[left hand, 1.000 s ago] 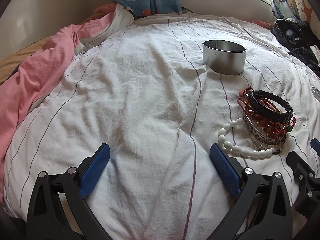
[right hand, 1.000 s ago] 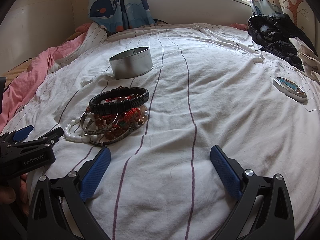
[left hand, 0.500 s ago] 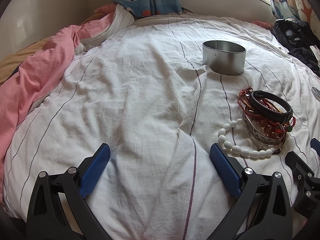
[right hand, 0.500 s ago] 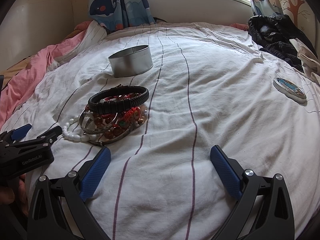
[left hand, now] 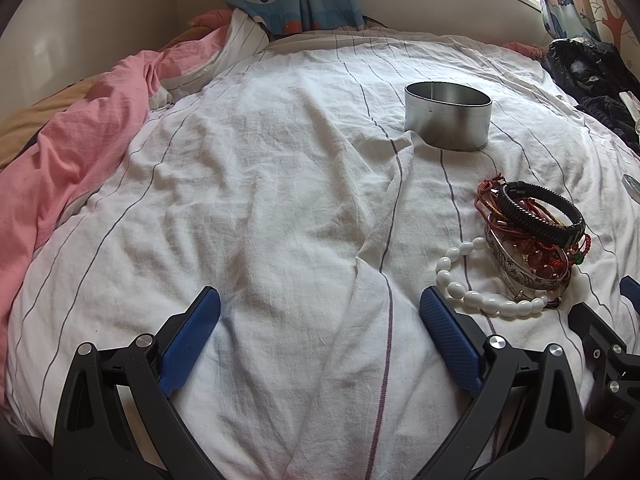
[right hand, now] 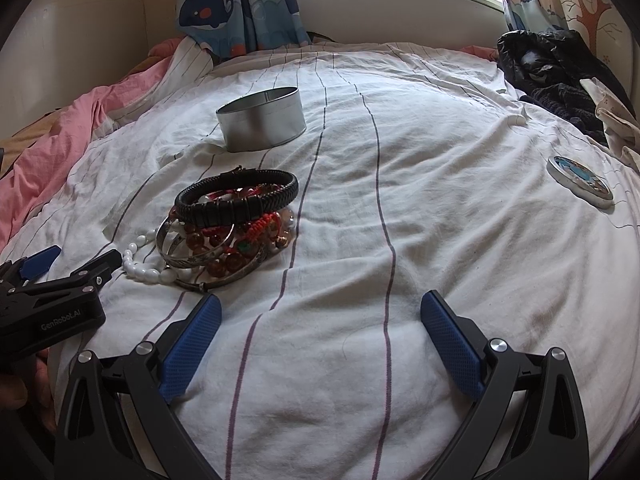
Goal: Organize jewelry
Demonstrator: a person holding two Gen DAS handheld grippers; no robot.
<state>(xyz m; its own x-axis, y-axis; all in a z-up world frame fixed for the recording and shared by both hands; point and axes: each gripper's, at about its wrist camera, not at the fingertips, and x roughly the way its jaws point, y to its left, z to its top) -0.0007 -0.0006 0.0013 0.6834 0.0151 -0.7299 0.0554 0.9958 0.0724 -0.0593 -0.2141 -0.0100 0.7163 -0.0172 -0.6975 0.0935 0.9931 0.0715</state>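
A pile of bracelets [left hand: 532, 236] lies on the white striped bedsheet: a black braided band [left hand: 538, 210] on top, red cords, amber beads, silver bangles and a white bead bracelet [left hand: 472, 292] at its near side. The pile also shows in the right wrist view [right hand: 234, 228]. A round silver tin [left hand: 448, 120], open-topped, stands beyond it; it also shows in the right wrist view [right hand: 262, 118]. My left gripper [left hand: 320, 316] is open and empty, left of the pile. My right gripper [right hand: 320, 316] is open and empty, right of the pile.
The tin's decorated lid [right hand: 580, 178] lies on the sheet at the right. Dark clothes [right hand: 560, 72] are heaped at the far right. A pink blanket [left hand: 80, 140] is bunched along the left. A whale-print curtain [right hand: 236, 4] hangs at the back.
Both grippers have shifted only slightly; the right wrist view has crept a little closer to the pile. Nothing was gripped or moved.
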